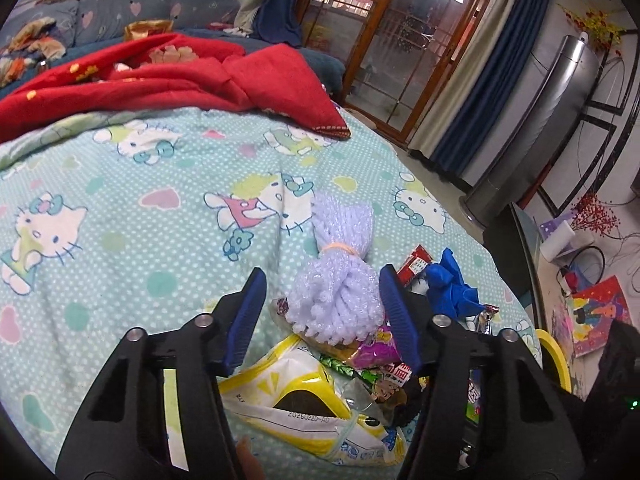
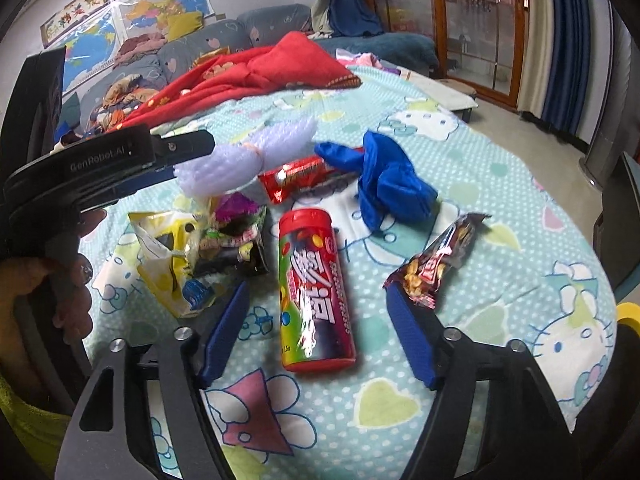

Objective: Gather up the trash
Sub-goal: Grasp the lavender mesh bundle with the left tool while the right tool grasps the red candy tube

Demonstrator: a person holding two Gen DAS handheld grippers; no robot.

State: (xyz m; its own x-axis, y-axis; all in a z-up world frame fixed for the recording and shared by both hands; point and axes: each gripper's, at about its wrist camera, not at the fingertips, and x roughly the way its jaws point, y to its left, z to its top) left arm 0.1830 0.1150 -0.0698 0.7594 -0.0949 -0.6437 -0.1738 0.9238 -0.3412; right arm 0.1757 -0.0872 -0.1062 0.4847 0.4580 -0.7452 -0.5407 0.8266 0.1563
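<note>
1. blue pads of the right gripper [image 2: 316,300] stand apart on either side of the red tube [image 2: 314,292], not touching it; it holds nothing.
2. left gripper [image 1: 320,304] is part open around the foam net [image 1: 340,292]; its right pad looks to touch the net, but no grip shows.
3. both lie on the quilt [image 2: 500,208] amid wrappers; a nut bar [image 2: 436,260] lies just right of the tube.
4. tube: likely stiff, light, glossy, may roll; take it across the middle. net: soft, springy, near weightless; pinch it by the banded waist.
5. only the right view shows the tube, the nut bar and a hand [image 2: 60,280]; only the left view shows the net between its pads.
</note>
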